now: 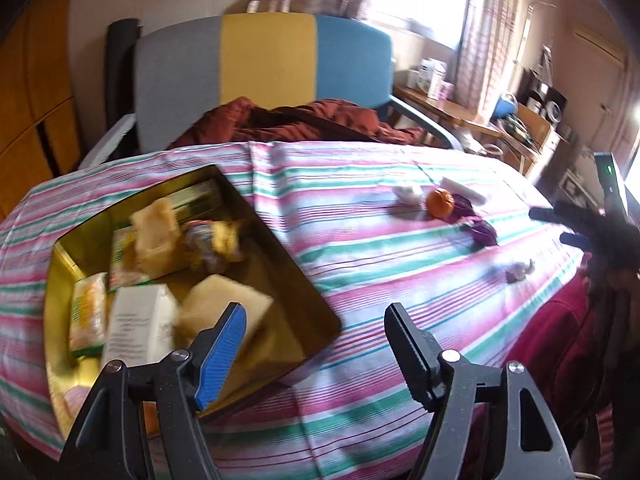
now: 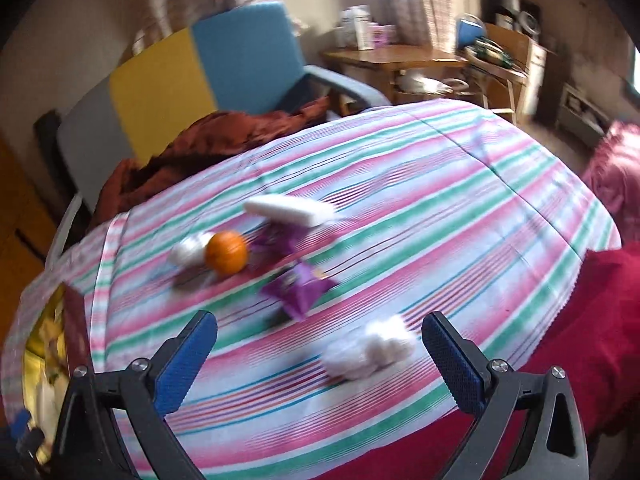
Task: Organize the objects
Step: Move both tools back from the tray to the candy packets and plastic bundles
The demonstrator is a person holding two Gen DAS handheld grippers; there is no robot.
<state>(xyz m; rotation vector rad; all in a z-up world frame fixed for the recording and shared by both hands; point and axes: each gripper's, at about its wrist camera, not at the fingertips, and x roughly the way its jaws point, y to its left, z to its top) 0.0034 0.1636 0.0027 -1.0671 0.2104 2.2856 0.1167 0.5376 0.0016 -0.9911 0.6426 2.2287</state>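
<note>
We are looking along the left gripper (image 1: 316,318), whose jaws are standing wide apart with nothing between them, hanging above a table covered by a pink, green and white striped cloth (image 1: 360,248). Just left of the blue-padded finger, a gold tin (image 1: 316,300) is sitting on the cloth, holding yellow sponges (image 1: 224,308), a white carton (image 1: 138,326) and green-and-yellow packets (image 1: 88,312), all blurred. Farther off to the right, an orange (image 1: 440,202) is lying between a small white wad (image 1: 408,192) and a purple packet (image 1: 482,232), with a white block (image 1: 464,190) just behind. A grey, yellow and blue chair (image 1: 264,56) is standing beyond the table, a rust-red garment (image 1: 304,120) draped over its seat.
</note>
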